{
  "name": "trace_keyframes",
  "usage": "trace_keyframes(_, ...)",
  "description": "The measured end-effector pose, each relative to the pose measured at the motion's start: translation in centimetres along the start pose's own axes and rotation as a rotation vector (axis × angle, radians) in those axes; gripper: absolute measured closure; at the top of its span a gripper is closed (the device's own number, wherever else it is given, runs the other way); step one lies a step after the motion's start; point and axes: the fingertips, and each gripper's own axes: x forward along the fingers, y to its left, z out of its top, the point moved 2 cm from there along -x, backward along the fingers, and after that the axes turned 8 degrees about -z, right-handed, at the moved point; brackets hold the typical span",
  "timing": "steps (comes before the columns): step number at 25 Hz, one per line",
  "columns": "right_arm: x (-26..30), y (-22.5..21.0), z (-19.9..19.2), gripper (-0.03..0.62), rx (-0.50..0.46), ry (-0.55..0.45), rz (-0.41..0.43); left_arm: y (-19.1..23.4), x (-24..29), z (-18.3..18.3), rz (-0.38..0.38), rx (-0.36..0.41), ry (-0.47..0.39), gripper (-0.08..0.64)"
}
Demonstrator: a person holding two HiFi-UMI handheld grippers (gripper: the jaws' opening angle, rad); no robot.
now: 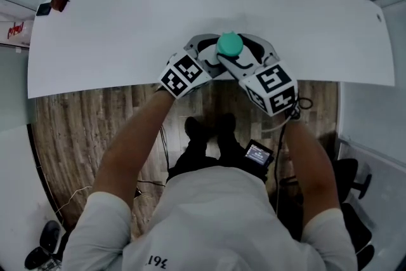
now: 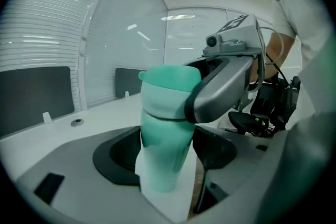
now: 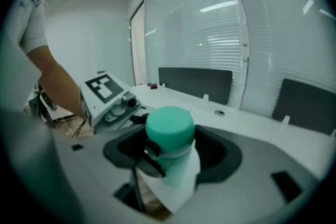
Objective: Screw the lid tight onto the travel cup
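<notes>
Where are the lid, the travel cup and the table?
lid [image 3: 169, 124]: right gripper view, its rounded top.
travel cup [image 2: 164, 147]: left gripper view, its side wall.
table [image 1: 114, 28]: head view, bare top.

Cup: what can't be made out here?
- Cup body, head view: hidden under lid, left tongs and right tongs.
- Lid seam, left gripper view: right tongs' finger covers part; tightness unreadable.
- Right gripper view: blurred throughout.
- Small thing at table corner, head view: too small.
</notes>
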Motion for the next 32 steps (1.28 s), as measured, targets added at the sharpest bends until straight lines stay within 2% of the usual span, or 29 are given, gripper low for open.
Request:
trace_keyframes(2, 0.02, -0.05, 0.04, 0.291, -0.01, 0.002, 0.018, 0.05, 0.04, 0.02, 0.01, -0.016, -0.013, 0.239)
trace_keyframes(4, 0.04, -0.15, 0.06, 0.291, 0.0, 0.006, -0.003, 0.13, 0.06, 0.06, 0.048, -0.034, -0.029, 0.239)
trace_keyframes(13, -0.04, 0.04, -0.11, 0.296, 0.124, 0.022, -0.247, 0.31, -0.11, 0.01, 0.254, -0.11, -0.087, 0.24)
trace_keyframes(16, -0.13, 0.12, -0.03, 0.302, 0.135, 0.018, -0.285, 0.44, -0.04, 0.01, 0.302, -0.137, -0.101, 0.24)
trace_keyframes(19, -0.27, 0.0, -0.27, 0.304, 0.13, 0.009, -0.257, 0.28, 0.05, 0.03, 0.247, -0.131, -0.089, 0.239)
trace_keyframes(24, -0.36, 0.07, -0.19, 0.304, 0.053, 0.004, -0.131, 0.1, -0.17, 0.22, 0.074, -0.013, -0.025, 0.239)
trace_keyframes(26, -0.34, 0.18, -0.09, 0.305, 0.018, -0.001, -0.08, 0.11, -0.12, 0.33, 0.032, 0.005, -0.014, 0.239)
trace_keyframes(28, -0.31, 0.19, -0.04, 0.305, 0.009, 0.0, -0.063, 0.15, -0.11, 0.29, 0.029, -0.014, -0.022, 0.239)
trace_keyframes(32, -0.23, 0.33, -0.13, 0.307, 0.034, 0.002, -0.114, 0.17, -0.1, 0.21, 0.09, -0.04, -0.044, 0.239)
